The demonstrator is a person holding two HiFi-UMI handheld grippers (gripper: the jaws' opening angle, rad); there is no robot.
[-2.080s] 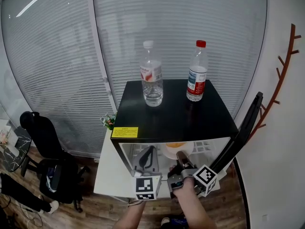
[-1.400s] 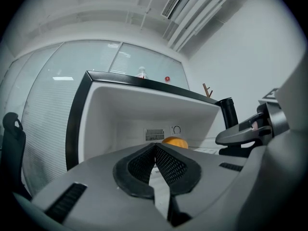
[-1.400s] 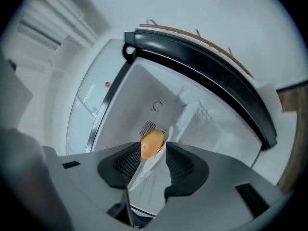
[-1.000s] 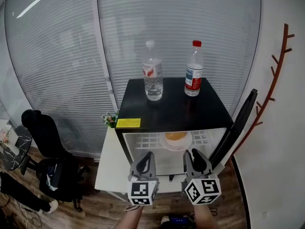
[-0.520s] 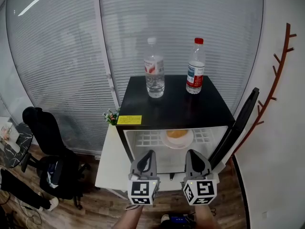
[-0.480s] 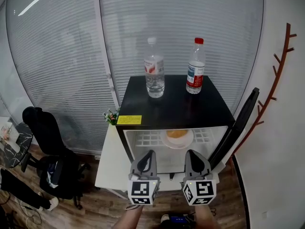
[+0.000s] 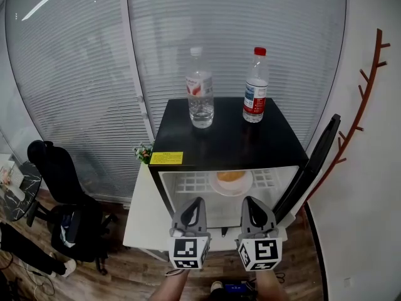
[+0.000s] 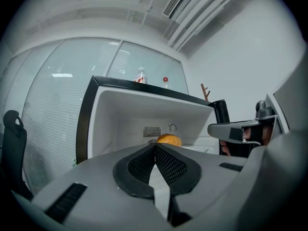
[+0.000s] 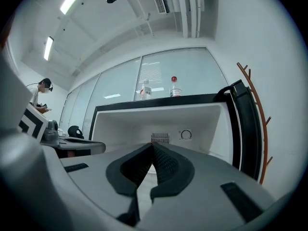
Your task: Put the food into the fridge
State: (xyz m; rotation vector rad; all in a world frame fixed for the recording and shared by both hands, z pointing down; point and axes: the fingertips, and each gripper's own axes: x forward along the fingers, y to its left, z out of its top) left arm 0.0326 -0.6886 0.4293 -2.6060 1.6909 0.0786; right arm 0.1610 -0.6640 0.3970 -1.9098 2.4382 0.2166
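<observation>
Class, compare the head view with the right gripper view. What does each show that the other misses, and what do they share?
Only the head view shows the plate with orange food on the shelf of the fridge, and the yellow label.

Only the right gripper view shows the dial and vent on the back wall, the ceiling lights, a person at far left, and the right gripper with its jaws together on nothing.

Both show the clear-capped bottle, the red-capped bottle, the open door and the coat rack.
</observation>
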